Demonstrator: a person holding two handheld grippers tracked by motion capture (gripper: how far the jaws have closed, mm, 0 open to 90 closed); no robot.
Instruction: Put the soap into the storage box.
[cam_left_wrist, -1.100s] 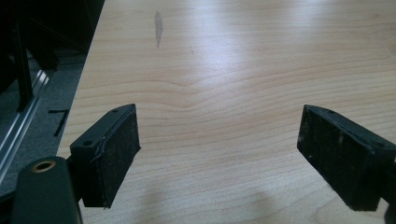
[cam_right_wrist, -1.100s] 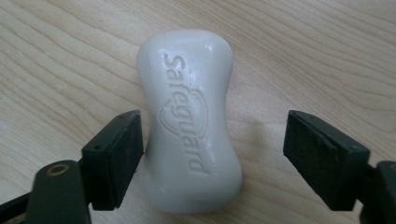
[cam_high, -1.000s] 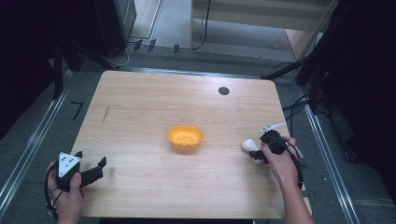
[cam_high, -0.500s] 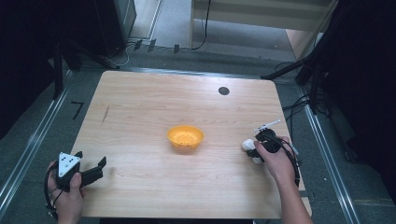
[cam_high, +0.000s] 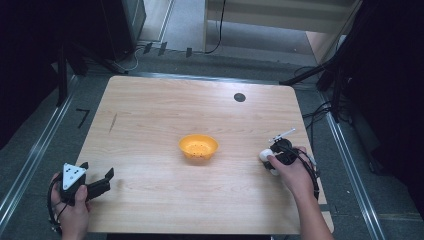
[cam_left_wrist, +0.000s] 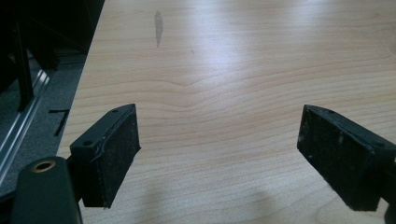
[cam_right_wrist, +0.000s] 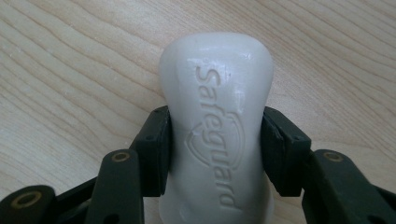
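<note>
Soap is the thing in play here: one white bar of soap (cam_right_wrist: 215, 126), stamped with the word Safeguard, sits clamped between the two black jaws of the right hand-held gripper (cam_right_wrist: 215, 151), which press against its narrowed middle from both sides. In the high view that same bar of soap (cam_high: 266, 156) shows as a pale lump at the right hand-held gripper (cam_high: 278, 154), low over the right side of the wooden counter (cam_high: 160, 115), with the person's right hand (cam_high: 292, 172) wrapped around the tool. Whether the bar touches the wood cannot be told. One orange bowl (cam_high: 198, 146) stands alone near the middle of the counter, well apart from the soap and to its left; small holes dot its bottom. One small dark round spot (cam_high: 239, 97) lies near the far edge. The left hand-held gripper (cam_high: 100, 181) is held by the left hand (cam_high: 72, 212) at the near left corner, carrying one grey three-cornered plate (cam_high: 72, 174) on top. In the left gripper view, the left hand-held gripper (cam_left_wrist: 217, 158) has its two padded jaws spread wide with only bare wood between them. One faint dark streak (cam_left_wrist: 158, 27) marks the wood farther ahead.
</note>
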